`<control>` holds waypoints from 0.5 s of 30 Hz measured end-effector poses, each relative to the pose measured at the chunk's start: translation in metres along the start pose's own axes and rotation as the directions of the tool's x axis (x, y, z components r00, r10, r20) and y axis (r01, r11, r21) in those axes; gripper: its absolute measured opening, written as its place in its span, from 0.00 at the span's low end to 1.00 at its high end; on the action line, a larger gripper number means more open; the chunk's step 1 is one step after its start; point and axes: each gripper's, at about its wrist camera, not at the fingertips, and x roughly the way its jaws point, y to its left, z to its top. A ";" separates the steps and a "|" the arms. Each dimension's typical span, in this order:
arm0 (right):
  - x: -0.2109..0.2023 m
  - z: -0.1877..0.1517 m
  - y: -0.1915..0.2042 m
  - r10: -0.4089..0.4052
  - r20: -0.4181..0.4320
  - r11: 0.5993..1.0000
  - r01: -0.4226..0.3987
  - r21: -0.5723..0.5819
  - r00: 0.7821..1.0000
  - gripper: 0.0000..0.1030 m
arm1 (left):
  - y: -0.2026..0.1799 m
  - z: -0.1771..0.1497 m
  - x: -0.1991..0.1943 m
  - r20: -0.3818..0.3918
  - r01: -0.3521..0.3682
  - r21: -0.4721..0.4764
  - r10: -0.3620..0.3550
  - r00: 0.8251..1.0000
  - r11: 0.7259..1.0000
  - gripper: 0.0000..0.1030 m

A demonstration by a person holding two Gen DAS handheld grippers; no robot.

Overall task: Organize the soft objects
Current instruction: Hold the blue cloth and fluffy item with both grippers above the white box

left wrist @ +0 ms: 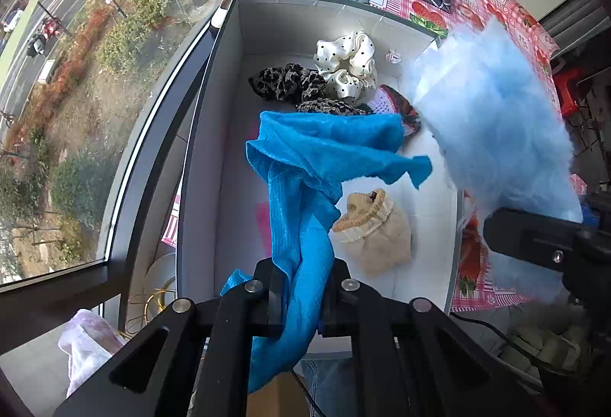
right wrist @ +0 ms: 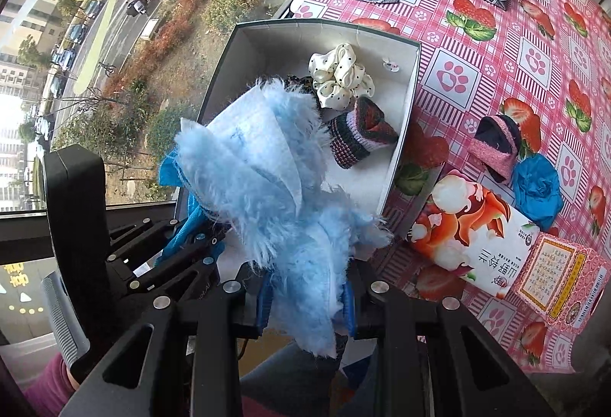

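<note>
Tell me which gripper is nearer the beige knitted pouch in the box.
Left. The left gripper hangs just above the beige pouch; the right gripper is off toward the box's table-side wall.

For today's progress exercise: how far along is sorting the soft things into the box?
Done: the polka-dot scrunchie, leopard scrunchie and beige knitted pouch lie in the white box. In hand: the left gripper holds a blue cloth over it; the right gripper holds light-blue fluffy fabric. Left: the pink-and-black knitted piece and crumpled blue cloth on the tablecloth.
</note>
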 end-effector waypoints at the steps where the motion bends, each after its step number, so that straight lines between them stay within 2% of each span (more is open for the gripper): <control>1: 0.001 0.001 0.000 0.002 -0.001 1.000 -0.002 0.003 1.000 0.29 | 0.000 0.000 0.000 -0.001 -0.002 0.001 0.002 1.000 1.000 0.10; 15: 0.010 0.003 0.004 0.001 -0.016 1.000 -0.001 -0.002 1.000 0.29 | 0.006 0.001 0.007 -0.013 -0.015 -0.014 0.015 1.000 1.000 0.10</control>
